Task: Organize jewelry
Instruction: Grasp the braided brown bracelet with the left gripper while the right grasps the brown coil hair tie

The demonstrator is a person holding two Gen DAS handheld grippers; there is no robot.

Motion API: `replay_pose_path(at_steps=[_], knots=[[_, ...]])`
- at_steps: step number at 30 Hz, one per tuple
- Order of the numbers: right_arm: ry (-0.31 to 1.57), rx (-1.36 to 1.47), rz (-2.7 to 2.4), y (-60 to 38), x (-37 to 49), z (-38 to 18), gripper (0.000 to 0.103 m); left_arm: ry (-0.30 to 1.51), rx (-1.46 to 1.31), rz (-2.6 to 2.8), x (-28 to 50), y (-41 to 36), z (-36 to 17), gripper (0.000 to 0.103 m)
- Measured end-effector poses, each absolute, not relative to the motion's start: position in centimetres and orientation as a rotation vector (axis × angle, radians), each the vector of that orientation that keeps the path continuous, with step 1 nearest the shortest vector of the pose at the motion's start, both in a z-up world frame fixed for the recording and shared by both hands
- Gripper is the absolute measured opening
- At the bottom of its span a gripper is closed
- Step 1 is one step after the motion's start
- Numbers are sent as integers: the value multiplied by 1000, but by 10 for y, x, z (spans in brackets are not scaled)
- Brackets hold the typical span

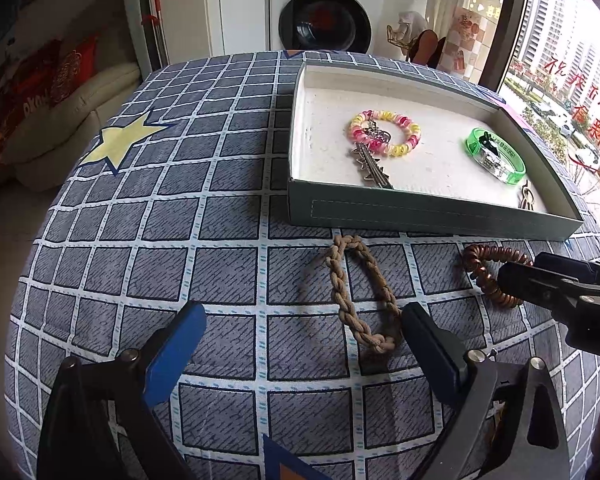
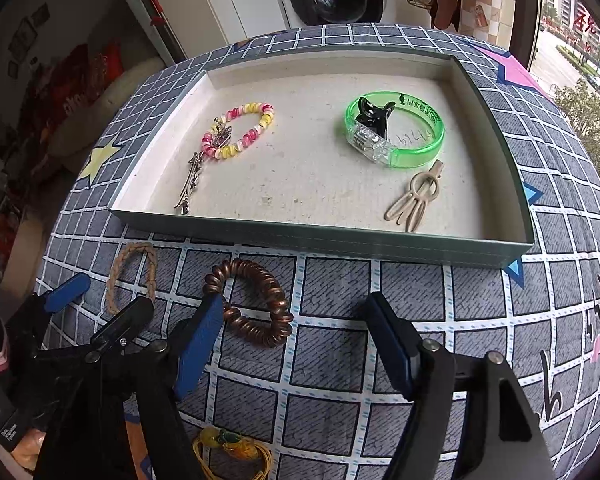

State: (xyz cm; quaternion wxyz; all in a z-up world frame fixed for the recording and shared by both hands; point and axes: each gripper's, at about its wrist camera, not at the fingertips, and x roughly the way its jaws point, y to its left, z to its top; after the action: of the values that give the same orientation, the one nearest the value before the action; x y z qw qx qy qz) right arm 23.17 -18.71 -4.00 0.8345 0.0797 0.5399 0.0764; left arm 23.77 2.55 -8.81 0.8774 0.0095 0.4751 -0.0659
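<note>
A shallow grey-green box (image 1: 420, 216) (image 2: 324, 240) with a white floor holds a pink-yellow coil bracelet (image 1: 385, 133) (image 2: 240, 130), a silver hair clip (image 1: 374, 168) (image 2: 191, 184), a green bangle (image 1: 498, 154) (image 2: 396, 132) with a black claw clip (image 2: 374, 114), and a beige clip (image 2: 414, 196). On the cloth before the box lie a tan braided bracelet (image 1: 364, 292) (image 2: 134, 276) and a copper coil tie (image 1: 488, 276) (image 2: 256, 304). My left gripper (image 1: 300, 340) is open, its right finger touching the braid. My right gripper (image 2: 296, 340) is open, the copper tie by its left finger.
The table is covered by a blue-grey checked cloth (image 1: 140, 208) with a yellow star (image 1: 120, 142). A yellow cord with an amber charm (image 2: 230, 446) lies near the right gripper's base. A washing machine (image 1: 326, 12) stands behind the table, a window at right.
</note>
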Motion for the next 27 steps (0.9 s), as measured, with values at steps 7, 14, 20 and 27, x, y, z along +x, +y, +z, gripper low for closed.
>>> replay_pose_path(at_steps=[7, 14, 20, 27], knots=[[1134, 131, 167, -185, 232, -39, 43, 986, 54, -147, 240, 17, -86, 88], [1133, 154, 173, -189, 229, -40, 14, 969, 70, -174, 237, 11, -81, 42], [1114, 160, 164, -194, 221, -35, 13, 967, 55, -191, 233, 15, -79, 25], [1096, 173, 189, -202, 208, -24, 13, 945, 20, -210, 217, 27, -72, 25]])
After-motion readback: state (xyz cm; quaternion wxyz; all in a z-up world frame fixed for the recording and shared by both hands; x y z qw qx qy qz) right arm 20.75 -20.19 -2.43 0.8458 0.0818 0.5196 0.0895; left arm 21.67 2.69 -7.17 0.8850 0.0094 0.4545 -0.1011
